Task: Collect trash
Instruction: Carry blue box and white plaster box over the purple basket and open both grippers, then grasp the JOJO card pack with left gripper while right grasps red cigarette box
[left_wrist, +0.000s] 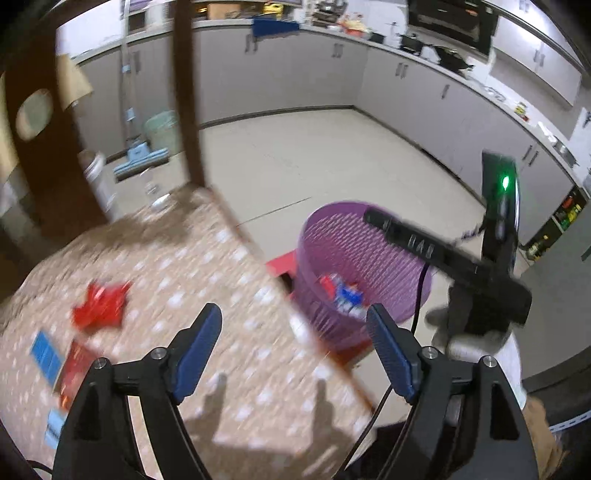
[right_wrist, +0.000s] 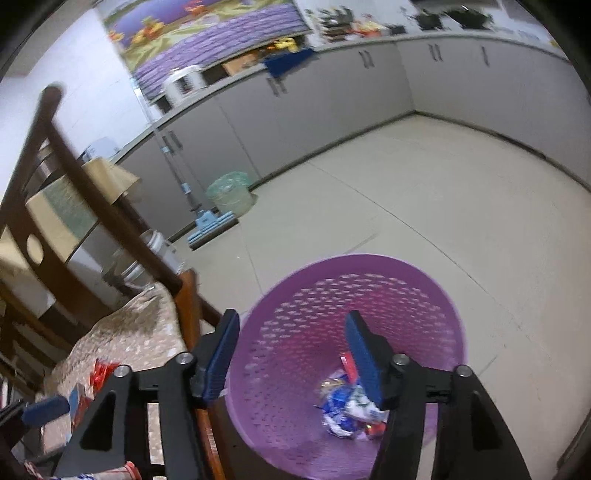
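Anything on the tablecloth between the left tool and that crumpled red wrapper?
No, in the left wrist view only bare patterned tablecloth separates the open left tool from the red wrapper.

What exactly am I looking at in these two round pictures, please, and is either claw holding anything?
These are fisheye cameras, one mounted on each of two hand-held claws; a person carries them, and no robot arm is involved. The left view looks past the left claw at a patterned table with a red wrapper and small packets lying on it. The right view looks past the right claw into a purple basket on the floor, which already holds crumpled wrappers. Both claws are open and empty.
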